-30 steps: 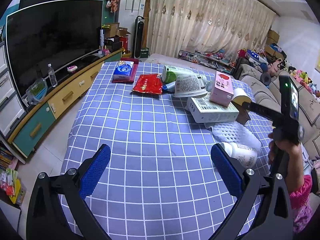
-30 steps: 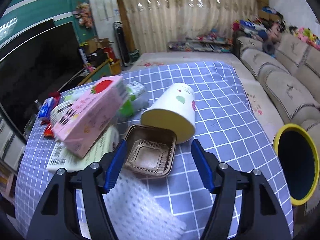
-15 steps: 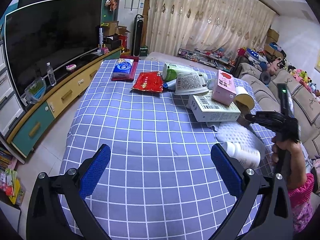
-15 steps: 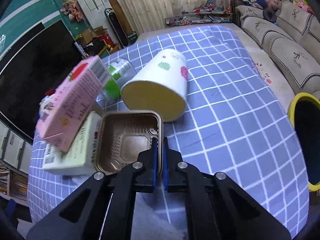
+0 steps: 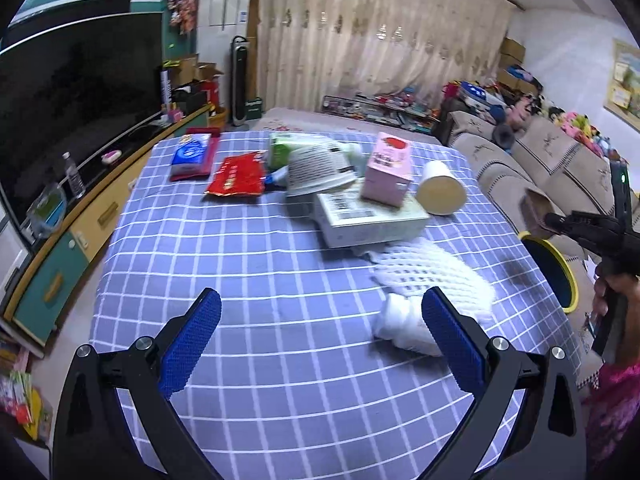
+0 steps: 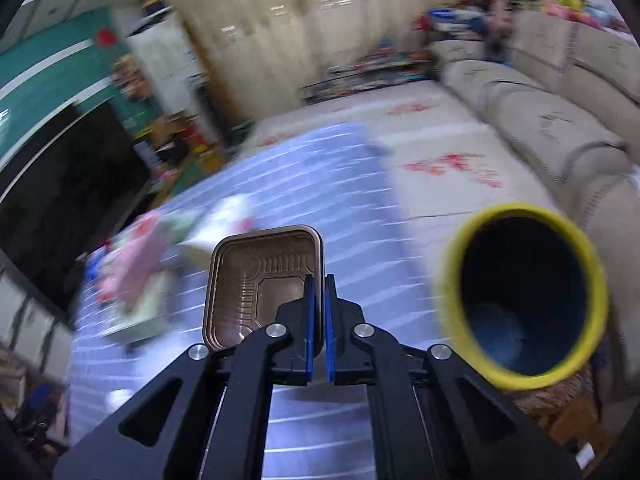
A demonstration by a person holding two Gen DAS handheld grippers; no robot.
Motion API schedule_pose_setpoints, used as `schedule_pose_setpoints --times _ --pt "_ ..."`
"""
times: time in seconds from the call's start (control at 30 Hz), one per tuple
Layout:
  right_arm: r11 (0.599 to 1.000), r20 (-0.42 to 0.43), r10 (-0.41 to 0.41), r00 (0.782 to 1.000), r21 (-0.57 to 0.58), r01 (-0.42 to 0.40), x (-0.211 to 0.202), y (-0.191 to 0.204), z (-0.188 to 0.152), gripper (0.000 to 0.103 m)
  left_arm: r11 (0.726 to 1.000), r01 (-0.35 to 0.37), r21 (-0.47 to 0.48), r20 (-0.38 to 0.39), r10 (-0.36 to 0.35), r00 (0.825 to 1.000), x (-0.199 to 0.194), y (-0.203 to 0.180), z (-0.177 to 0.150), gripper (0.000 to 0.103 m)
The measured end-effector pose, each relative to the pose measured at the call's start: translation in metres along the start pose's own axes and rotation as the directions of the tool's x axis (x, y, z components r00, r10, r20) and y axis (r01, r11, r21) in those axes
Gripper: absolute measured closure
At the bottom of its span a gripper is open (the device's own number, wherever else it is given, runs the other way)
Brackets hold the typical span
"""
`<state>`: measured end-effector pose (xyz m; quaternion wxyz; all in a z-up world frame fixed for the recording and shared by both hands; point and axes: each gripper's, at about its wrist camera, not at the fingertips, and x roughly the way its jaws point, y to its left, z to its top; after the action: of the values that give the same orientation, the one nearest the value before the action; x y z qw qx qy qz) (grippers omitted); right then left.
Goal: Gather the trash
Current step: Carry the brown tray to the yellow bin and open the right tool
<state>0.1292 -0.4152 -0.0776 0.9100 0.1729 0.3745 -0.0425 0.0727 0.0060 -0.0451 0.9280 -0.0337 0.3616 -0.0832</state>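
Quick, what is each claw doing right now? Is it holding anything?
Left gripper: open, holding nothing.
Right gripper: shut on the rim of the brown tray.

I see cream curtains across the far wall; left of them a dark television over a cabinet, right a beige sofa.

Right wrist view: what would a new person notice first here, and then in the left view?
First, the brown tray, pinched by its rim in the shut right gripper and lifted off the table. Just right of it gapes the yellow-rimmed bin, dark inside. In the left wrist view, the open left gripper hovers over the checked cloth, with boxes, a cup and wrappers heaped at the far side.
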Motion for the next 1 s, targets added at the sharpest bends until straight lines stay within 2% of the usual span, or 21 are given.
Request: schedule_pose_setpoints --times 0.1,0.17,0.27,0.37,0.5,0.57,0.7,0.87,1.0 --pt "0.989 -0.030 -0.134 0.990 0.059 0.136 0.007 -0.065 0.006 0.099 1.000 0.016 0.019 -0.013 -0.016 1.000 0.008 -0.014 0.002 0.004" --pt "0.969 -0.083 -0.228 0.970 0.078 0.235 0.022 -0.107 0.006 0.099 0.999 0.026 0.036 -0.024 -0.025 0.999 0.014 -0.026 0.004 0.004" --pt "0.946 -0.166 -0.298 0.940 0.082 0.314 0.050 -0.147 0.001 0.098 0.998 0.039 0.054 -0.037 -0.037 0.999 0.023 -0.043 0.006 0.004" --pt "0.937 -0.233 -0.315 0.920 0.076 0.341 0.075 -0.169 -0.006 0.098 0.996 0.056 0.067 -0.057 -0.052 0.997 0.031 -0.061 0.009 0.004" --pt "0.936 -0.264 -0.313 0.912 0.080 0.344 0.098 -0.179 -0.008 0.098 0.992 0.077 0.096 -0.074 -0.070 0.995 0.042 -0.087 0.013 0.004" --pt "0.935 -0.271 -0.313 0.910 0.083 0.346 0.104 -0.181 -0.009 0.094 0.992 0.078 0.103 -0.088 -0.069 0.994 0.049 -0.095 0.014 0.004" --pt "0.936 -0.263 -0.312 0.913 0.077 0.343 0.111 -0.183 -0.008 0.080 0.990 0.089 0.110 -0.114 -0.077 0.991 0.058 -0.103 0.015 0.004" --pt "0.938 -0.224 -0.312 0.923 0.082 0.337 0.101 -0.181 -0.008 0.080 0.986 0.088 0.144 -0.111 -0.072 0.991 0.065 -0.115 0.020 0.004" --pt "0.942 -0.203 -0.306 0.930 0.079 0.327 0.095 -0.180 -0.004 0.080 0.986 0.086 0.146 -0.109 -0.070 0.992 0.073 -0.110 0.042 0.004"
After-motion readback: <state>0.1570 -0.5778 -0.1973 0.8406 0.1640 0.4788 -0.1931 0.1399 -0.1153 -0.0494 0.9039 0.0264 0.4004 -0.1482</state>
